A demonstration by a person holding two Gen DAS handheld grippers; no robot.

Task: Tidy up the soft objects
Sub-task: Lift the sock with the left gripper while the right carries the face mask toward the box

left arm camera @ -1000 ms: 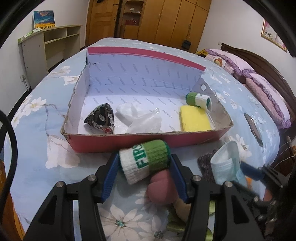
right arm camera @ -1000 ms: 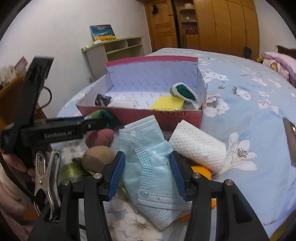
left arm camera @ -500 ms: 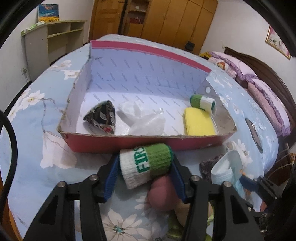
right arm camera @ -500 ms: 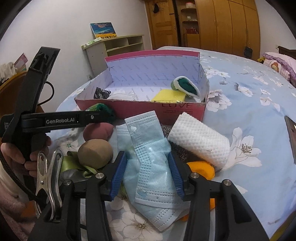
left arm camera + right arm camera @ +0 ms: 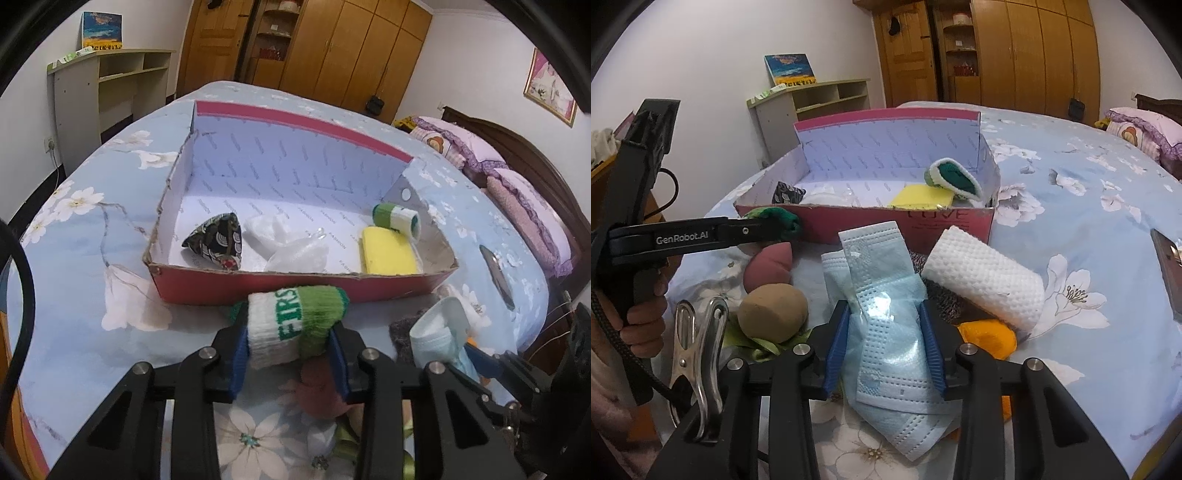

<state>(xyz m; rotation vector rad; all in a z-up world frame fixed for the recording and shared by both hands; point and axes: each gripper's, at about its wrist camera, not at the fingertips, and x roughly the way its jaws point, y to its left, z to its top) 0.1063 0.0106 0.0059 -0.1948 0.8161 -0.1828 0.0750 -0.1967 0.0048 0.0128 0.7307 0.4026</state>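
On the bed (image 5: 92,236), spread with a blue flowered sheet, stands a shallow red box (image 5: 295,286) with a white lining. The left gripper (image 5: 288,350) is clenched on a rolled white-and-green sock (image 5: 295,321), holding it just in front of the box's near wall, lifted off the sheet. Inside the box lie a dark patterned pouch (image 5: 218,242), a crumpled clear plastic bag (image 5: 291,245), a yellow sponge (image 5: 388,251) and a second rolled sock (image 5: 397,218) against the right wall. The right gripper (image 5: 884,343) grasps a blue face mask (image 5: 882,314) between its blue pads, near the box's front. Around it on the sheet sit a white textured roll (image 5: 986,277), an orange soft piece (image 5: 990,334), a tan ball (image 5: 772,314) and a pinkish lump (image 5: 768,266).
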